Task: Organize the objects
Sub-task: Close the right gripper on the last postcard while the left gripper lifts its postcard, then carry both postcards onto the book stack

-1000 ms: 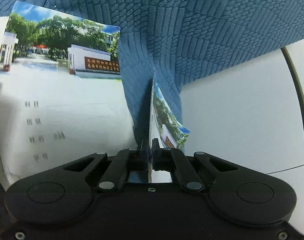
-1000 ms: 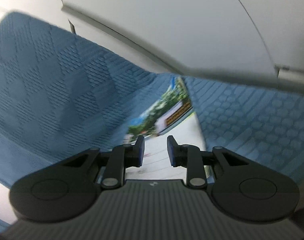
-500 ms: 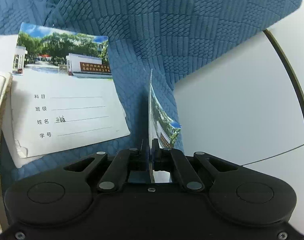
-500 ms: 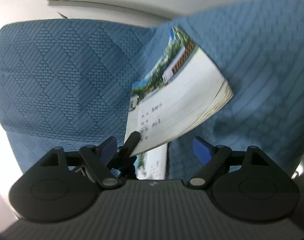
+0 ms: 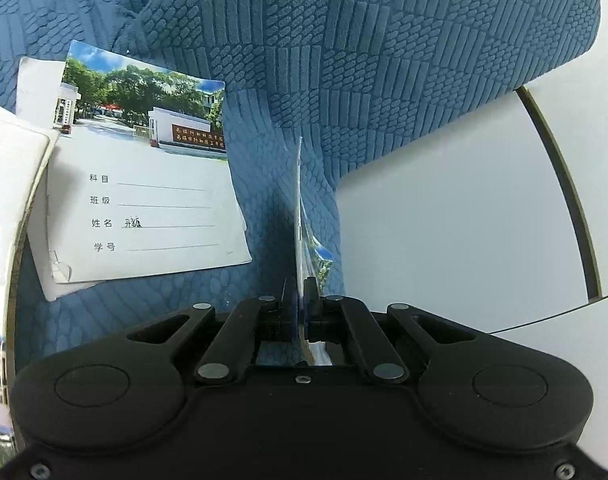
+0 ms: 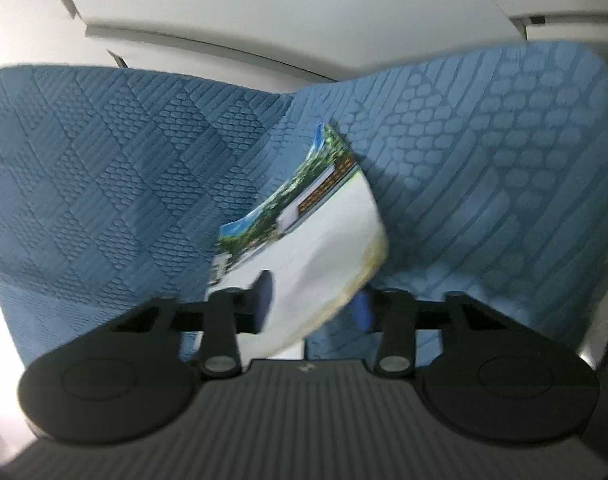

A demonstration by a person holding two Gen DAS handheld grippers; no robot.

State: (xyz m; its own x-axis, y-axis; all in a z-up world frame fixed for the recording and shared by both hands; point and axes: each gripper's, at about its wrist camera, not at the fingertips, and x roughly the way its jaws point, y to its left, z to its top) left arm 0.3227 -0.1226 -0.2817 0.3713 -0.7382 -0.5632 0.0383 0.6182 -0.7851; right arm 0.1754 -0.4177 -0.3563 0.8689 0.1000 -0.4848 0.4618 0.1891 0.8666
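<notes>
Left gripper clamped on thin exercise book, held edge-on and upright over blue quilted cloth. Second exercise book flat on cloth near its left edge, school-gate photo cover up, on top of white sheets. Right gripper blurred; jaws just been closing around a thicker curled exercise book; whether they press on it, cannot tell. White wall panel behind cloth.
</notes>
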